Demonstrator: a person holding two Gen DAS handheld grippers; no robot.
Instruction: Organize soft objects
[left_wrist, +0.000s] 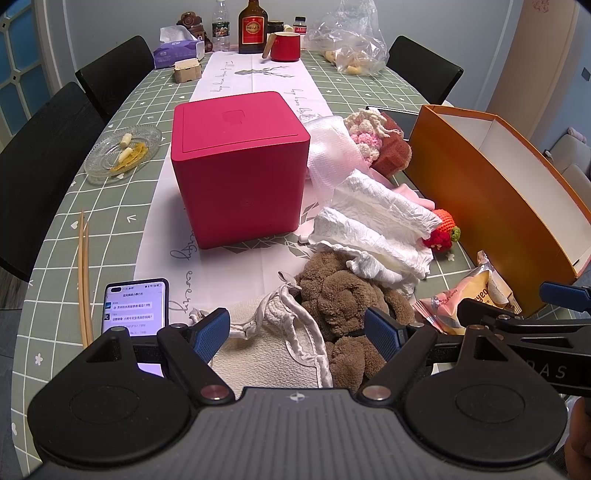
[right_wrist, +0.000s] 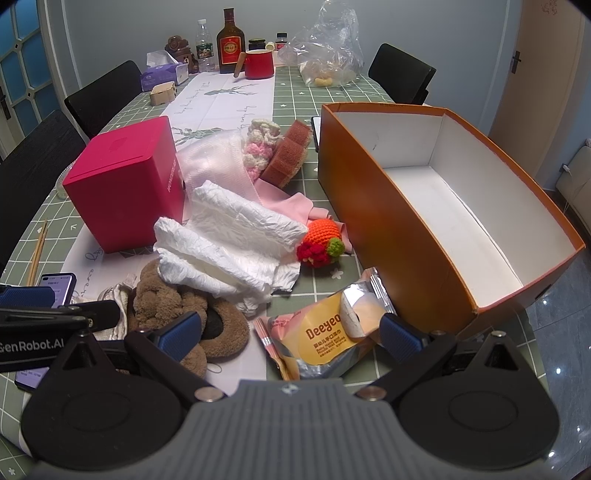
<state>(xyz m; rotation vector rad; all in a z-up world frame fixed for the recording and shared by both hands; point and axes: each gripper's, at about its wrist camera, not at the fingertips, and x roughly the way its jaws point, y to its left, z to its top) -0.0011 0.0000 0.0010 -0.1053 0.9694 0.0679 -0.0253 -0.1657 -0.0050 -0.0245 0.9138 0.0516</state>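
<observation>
While both hang with jaws apart and empty, the left hand-held gripper frames the brown plush toy, the right hand-held gripper the wipes packet. The plush looks light and squashy, so pinch its thick middle; the packet's film looks slippery.

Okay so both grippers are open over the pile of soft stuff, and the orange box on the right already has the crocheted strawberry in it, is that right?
Not quite. The orange box holds nothing; the right wrist view shows its bare white inside. The crocheted strawberry lies on the table beside the box, next to the white crumpled cloth. The rest stands: the left gripper and right gripper are both open over the pile.
</observation>
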